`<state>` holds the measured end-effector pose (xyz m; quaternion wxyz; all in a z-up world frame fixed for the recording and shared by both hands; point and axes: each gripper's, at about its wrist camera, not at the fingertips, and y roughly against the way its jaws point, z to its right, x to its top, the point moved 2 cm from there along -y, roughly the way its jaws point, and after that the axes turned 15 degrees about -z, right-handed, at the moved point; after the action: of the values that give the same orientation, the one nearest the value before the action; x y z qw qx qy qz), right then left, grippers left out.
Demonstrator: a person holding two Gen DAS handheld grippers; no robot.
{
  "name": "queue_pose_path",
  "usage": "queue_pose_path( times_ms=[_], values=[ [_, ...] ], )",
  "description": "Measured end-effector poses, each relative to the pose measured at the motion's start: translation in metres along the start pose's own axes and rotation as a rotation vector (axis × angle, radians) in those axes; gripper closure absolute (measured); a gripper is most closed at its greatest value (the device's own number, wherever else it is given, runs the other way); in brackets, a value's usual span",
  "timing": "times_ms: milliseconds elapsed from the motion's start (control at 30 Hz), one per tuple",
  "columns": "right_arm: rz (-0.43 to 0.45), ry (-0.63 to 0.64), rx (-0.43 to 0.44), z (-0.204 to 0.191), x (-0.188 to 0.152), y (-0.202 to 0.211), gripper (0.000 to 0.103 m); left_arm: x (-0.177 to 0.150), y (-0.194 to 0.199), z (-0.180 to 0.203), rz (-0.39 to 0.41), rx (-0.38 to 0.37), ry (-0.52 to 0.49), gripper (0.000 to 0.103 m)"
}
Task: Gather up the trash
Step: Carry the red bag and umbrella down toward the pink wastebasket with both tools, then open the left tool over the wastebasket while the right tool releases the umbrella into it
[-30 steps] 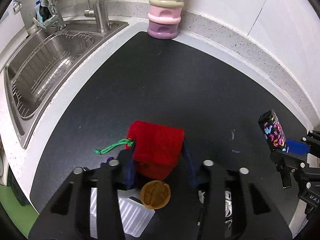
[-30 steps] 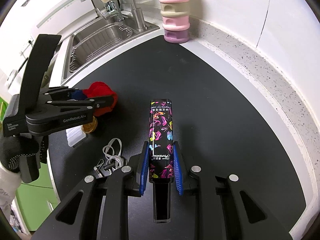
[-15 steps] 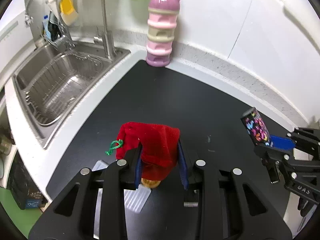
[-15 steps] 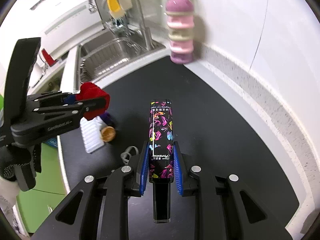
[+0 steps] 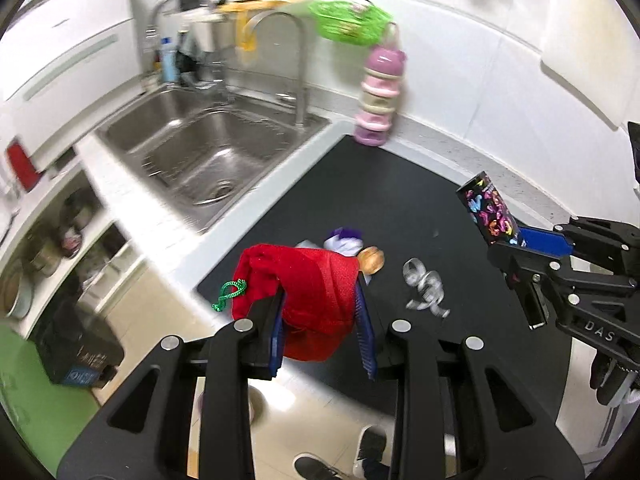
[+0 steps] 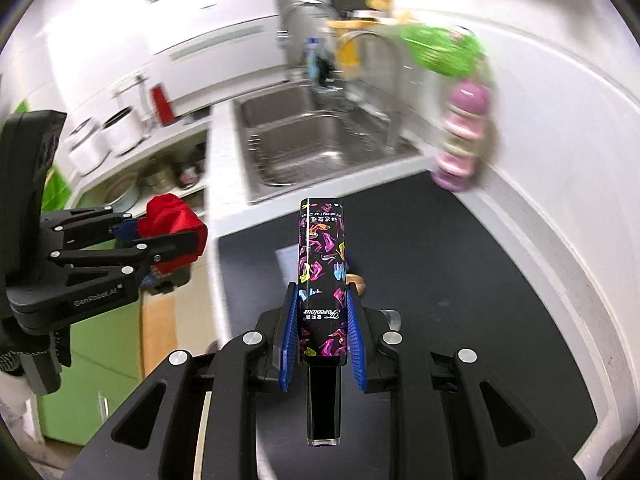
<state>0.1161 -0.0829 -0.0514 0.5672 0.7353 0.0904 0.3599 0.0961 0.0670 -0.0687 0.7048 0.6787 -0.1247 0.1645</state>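
Above the black counter mat [image 5: 400, 200], left gripper [image 5: 320, 320] clamps a red pouch [image 5: 304, 292]; right gripper [image 6: 322, 320] clamps a patterned box [image 6: 322, 272]. Silver ribbon [image 5: 426, 288] and a gold cap [image 5: 372, 260] lie on the mat. Steel sink [image 5: 192, 156] sits beside it.

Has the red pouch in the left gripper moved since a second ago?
Yes. The left gripper has lifted the red pouch off the black mat and back toward the counter's front edge, leaving the small round lid on the mat.
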Motion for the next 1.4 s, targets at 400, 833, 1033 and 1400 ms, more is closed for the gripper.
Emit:
queue_pose_path(
  times_ms=[400, 833, 1033, 1400],
  values=[
    [-0.064, 0.242, 0.132, -0.172, 0.017, -0.059, 0.081, -0.128, 0.030, -0.131, -0.010, 0.099, 0.250, 0.073],
    [-0.310, 0.390, 0.126, -0.282, -0.010, -0.264, 0.081, -0.246, -0.140, -0.261, -0.184, 0.042, 0.494, 0.073],
    [-0.388, 0.405, 0.118, -0.289, -0.040, -0.367, 0.081, -0.286, -0.260, -0.298, -0.252, 0.004, 0.538, 0.073],
    [-0.469, 0.415, 0.112, -0.291, -0.075, -0.477, 0.081, -0.330, -0.373, -0.327, -0.280, -0.002, 0.577, 0.003]
  ],
)
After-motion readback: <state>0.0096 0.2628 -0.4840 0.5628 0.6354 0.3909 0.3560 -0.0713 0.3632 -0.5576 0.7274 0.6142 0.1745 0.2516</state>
